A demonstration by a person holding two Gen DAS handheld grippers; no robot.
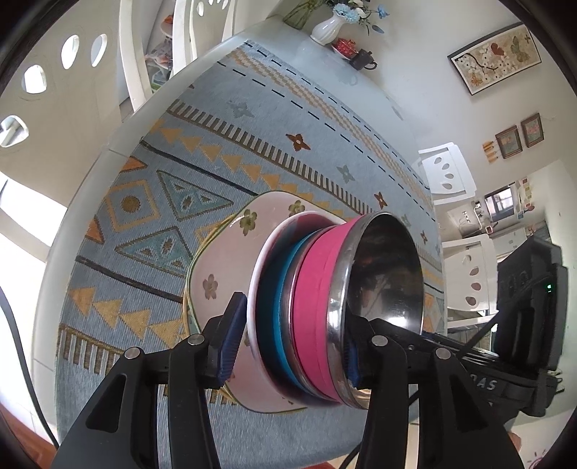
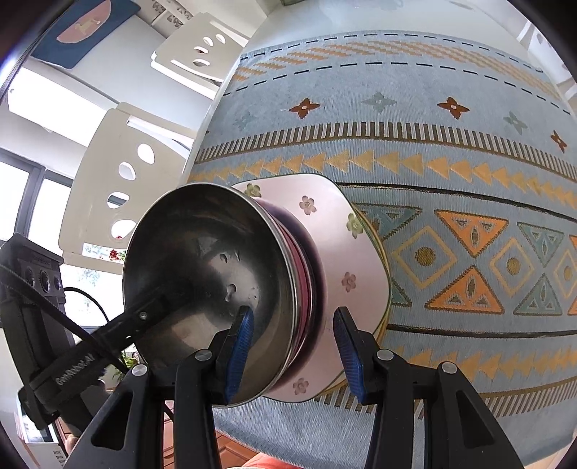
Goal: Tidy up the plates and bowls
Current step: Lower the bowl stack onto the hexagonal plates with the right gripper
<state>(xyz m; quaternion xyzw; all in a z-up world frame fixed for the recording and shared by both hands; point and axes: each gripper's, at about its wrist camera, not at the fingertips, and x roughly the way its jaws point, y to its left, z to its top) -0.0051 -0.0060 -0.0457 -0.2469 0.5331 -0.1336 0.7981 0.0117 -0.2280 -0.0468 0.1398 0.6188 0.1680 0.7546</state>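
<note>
A stack of bowls stands on a white flowered plate (image 1: pixel 220 259) on the patterned tablecloth. A steel bowl with a pink band (image 1: pixel 382 274) is on top, a blue-banded bowl (image 1: pixel 281 303) under it, a white-rimmed bowl (image 1: pixel 258 288) lowest. My left gripper (image 1: pixel 292 346) straddles the stack, one finger (image 1: pixel 230 335) outside the white bowl, the other (image 1: pixel 355 360) inside the steel bowl's rim; its jaws are wide. My right gripper (image 2: pixel 294 357) is open around the steel bowl's (image 2: pixel 202 274) rim on the opposite side, one finger (image 2: pixel 239 353) inside, the other (image 2: pixel 348 357) over the plate (image 2: pixel 346 252).
The blue and orange tablecloth (image 1: pixel 151 202) covers a white table. A white vase with flowers (image 1: pixel 326 27), a red dish (image 1: pixel 344 47) and a dark cup (image 1: pixel 362 59) stand at the far end. White chairs (image 2: pixel 119 187) surround the table. The other gripper's body (image 1: pixel 526 306) is at the right.
</note>
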